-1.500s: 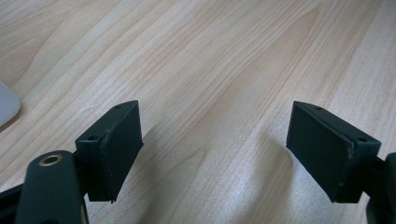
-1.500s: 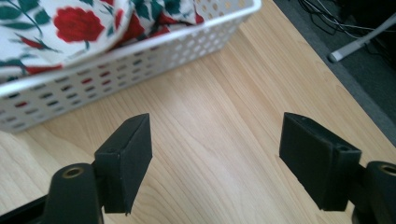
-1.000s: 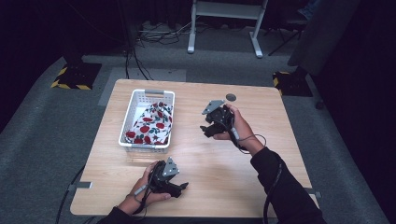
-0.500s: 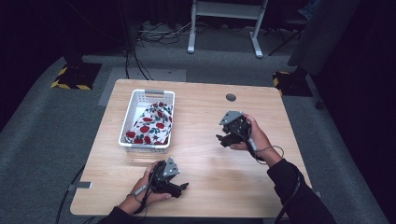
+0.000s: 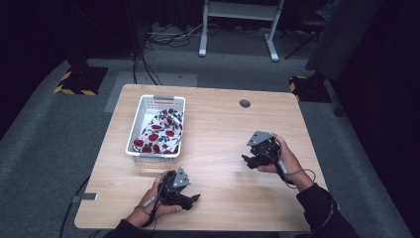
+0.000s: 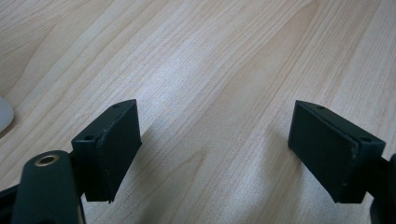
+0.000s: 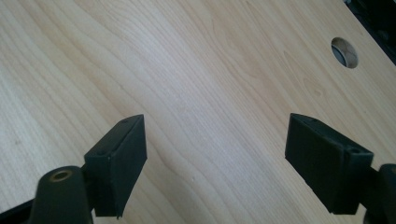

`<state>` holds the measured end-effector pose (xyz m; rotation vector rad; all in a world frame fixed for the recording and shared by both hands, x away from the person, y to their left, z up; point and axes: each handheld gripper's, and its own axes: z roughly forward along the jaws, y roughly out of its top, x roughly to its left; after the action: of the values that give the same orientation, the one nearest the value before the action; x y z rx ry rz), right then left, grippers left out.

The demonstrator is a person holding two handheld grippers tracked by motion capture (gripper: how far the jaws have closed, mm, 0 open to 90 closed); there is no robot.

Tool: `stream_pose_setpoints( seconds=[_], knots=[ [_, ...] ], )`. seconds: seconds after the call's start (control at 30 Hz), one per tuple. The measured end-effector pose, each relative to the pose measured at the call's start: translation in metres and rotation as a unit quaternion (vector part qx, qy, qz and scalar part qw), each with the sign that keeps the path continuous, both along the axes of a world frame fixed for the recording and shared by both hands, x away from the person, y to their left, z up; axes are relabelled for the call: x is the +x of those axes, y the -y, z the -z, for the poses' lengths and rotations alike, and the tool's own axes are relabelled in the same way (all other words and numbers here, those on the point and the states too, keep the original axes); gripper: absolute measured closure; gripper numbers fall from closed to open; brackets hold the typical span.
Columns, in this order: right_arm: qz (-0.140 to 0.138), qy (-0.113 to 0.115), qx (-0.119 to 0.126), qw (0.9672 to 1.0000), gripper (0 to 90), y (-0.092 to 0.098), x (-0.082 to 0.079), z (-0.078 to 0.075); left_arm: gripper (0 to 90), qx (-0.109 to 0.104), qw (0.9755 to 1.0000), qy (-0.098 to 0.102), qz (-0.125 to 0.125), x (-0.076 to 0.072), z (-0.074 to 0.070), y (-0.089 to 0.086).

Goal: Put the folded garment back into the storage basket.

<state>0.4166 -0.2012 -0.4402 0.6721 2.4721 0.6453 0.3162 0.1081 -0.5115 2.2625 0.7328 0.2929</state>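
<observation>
A pale wooden surface (image 5: pixel 213 129) is seen from the high view, with a round cable hole (image 5: pixel 244 103) near its far edge. On the left half of it a white slatted basket (image 5: pixel 140 119) stands, and inside the basket a bundled cloth (image 5: pixel 159 131) printed with red fruit on white is heaped, filling most of the near end and rising about to the rim.

The cloth is judged to be light, soft and limp, so that it will sag and trail when lifted and may catch on the slatted walls. No breakage is to be feared, and slipping is unlikely on woven fabric. The best hold is judged to be at a raised fold or bunched ridge near the top of the heap, where enough thickness can be pinched; a single flat layer would be harder to catch. A second pinch some way along the same edge would keep it from dragging.

The right tongs (image 5: pixel 253 159) are held over bare wood at the right, well apart from the basket, and in the right gripper view their jaws stand wide with nothing between them. The left tongs (image 5: pixel 190 200) rest near the front edge, just below the basket, and in the left gripper view they too are spread and empty.
</observation>
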Motion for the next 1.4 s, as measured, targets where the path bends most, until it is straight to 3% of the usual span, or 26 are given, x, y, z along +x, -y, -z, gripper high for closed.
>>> stream_pose_setpoints(
  seconds=[0.3, 0.77, 1.2, 1.4],
  knots=[
    [-0.002, 0.0, -0.007, 1.0, 20.0, 0.016, -0.017, 0.01, 16.7, -0.002, 1.0, -0.002, 0.001, 0.0, 0.0, 0.0],
    [0.003, -0.008, 0.003, 1.0, 19.1, 0.044, -0.044, 0.03, 16.7, -0.002, 1.0, -0.002, 0.001, 0.0, 0.0, 0.001],
    [0.021, -0.014, 0.039, 0.9989, 18.7, 0.071, -0.064, 0.043, 16.7, -0.002, 1.0, -0.002, 0.001, 0.0, 0.0, 0.001],
    [0.039, -0.023, 0.066, 0.9968, 18.7, 0.084, -0.072, 0.05, 16.7, -0.002, 1.0, -0.001, 0.0, 0.0, 0.0, 0.001]
  ],
)
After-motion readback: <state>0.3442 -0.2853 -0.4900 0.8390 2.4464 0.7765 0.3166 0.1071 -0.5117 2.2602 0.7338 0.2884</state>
